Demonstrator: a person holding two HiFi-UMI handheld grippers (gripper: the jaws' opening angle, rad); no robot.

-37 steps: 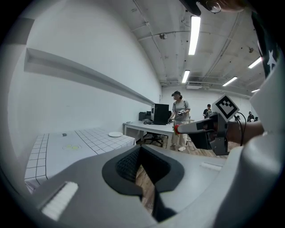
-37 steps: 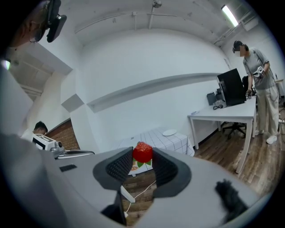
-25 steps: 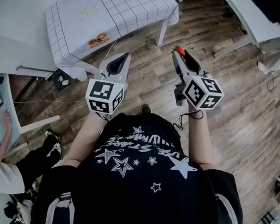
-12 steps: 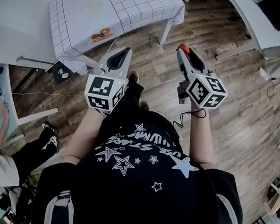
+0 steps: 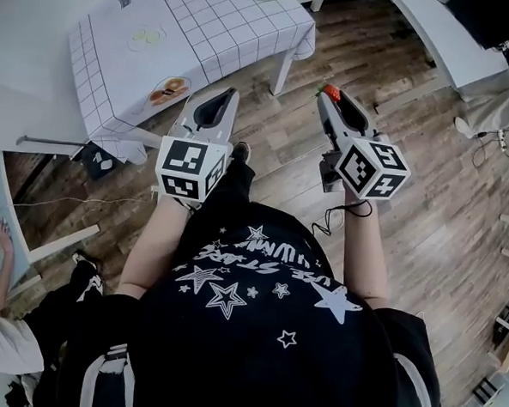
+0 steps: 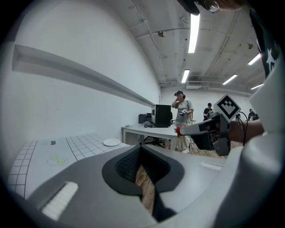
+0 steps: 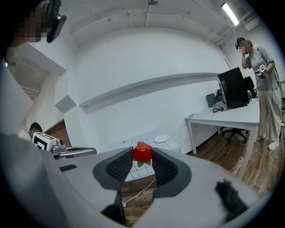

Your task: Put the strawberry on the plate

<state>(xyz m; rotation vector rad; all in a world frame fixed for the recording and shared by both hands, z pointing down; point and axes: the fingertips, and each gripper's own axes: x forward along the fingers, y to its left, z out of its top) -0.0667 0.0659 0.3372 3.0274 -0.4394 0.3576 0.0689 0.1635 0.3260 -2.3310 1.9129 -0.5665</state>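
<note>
**Item:** small red strawberry with green leaves (image 7: 142, 152). Pinched between the tips of the right gripper (image 5: 331, 98), whose jaws are clamped on its sides; carried in the air above the wooden floor.

**Destination:** round white plate (image 7: 162, 138) on the table with the white checked cloth (image 5: 205, 23). It sits well ahead of the fruit and holds nothing.

**Left gripper** (image 5: 226, 99): jaws together, nothing between them.

**Progress:** pickup done; carrying to the plate and release remain.

Red strawberry (image 7: 142, 152) held btwn R fingers (image 7: 163, 169); white plate (image 7: 162, 138) on checked tabletop (image 7: 148, 136).
</note>
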